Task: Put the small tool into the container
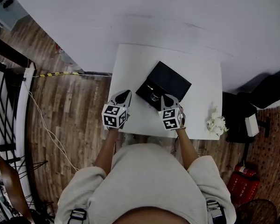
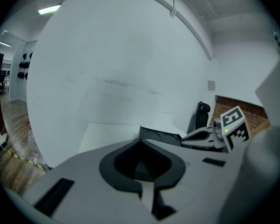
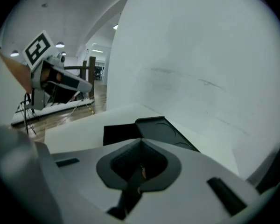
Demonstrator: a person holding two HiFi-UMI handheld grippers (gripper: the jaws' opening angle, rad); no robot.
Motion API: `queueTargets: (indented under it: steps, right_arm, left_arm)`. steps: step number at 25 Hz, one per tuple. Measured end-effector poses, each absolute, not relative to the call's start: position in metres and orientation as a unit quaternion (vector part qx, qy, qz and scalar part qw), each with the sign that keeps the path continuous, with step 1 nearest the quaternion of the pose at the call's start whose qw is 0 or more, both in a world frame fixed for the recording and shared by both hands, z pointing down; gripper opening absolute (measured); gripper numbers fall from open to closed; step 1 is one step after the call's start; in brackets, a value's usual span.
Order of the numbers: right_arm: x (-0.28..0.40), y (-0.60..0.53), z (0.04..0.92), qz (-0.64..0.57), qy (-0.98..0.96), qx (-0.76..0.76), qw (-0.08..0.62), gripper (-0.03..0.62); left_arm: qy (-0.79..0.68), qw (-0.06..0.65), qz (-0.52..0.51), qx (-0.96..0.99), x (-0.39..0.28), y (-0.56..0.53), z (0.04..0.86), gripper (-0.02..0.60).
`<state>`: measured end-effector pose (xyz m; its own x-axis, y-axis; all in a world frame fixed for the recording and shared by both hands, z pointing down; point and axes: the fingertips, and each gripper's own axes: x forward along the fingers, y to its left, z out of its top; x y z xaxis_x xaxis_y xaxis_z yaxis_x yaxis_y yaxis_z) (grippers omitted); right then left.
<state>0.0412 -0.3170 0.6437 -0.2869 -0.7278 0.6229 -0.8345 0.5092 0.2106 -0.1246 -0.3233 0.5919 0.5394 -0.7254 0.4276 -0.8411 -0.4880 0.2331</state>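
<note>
Overhead, a person stands at the near edge of a white table (image 1: 200,78) in the middle of the frame, holding a gripper in each hand. A black container (image 1: 167,80) lies open at the table's centre, its lid folded back toward the upper right, and a small shiny object (image 1: 154,96) rests in its tray. The right gripper (image 1: 167,98) hangs at the container's near edge, just right of centre. In the right gripper view its jaws are pressed together on the small tool (image 3: 142,171), of which only a thin brownish sliver shows at the seam between the pads, with the open lid beyond it. The left gripper (image 1: 123,94) sits left of centre, over the table beside the container and apart from it. In the left gripper view its jaws meet with nothing between them, and the other gripper shows at the right of that frame. A crumpled white wad (image 1: 217,123) lies at the table's lower right corner. Wooden floor (image 1: 70,106) fills the left of the frame, and a red object (image 1: 242,183) stands at the lower right.
</note>
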Motion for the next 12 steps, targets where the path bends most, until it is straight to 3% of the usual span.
queueTargets:
  steps: [12]
  right_arm:
    - [0.054,-0.333,0.598,0.117,-0.81,0.528,0.227,-0.002]
  left_arm:
    - [-0.471,0.181,0.131,0.853,-0.126,-0.335,0.568,0.012]
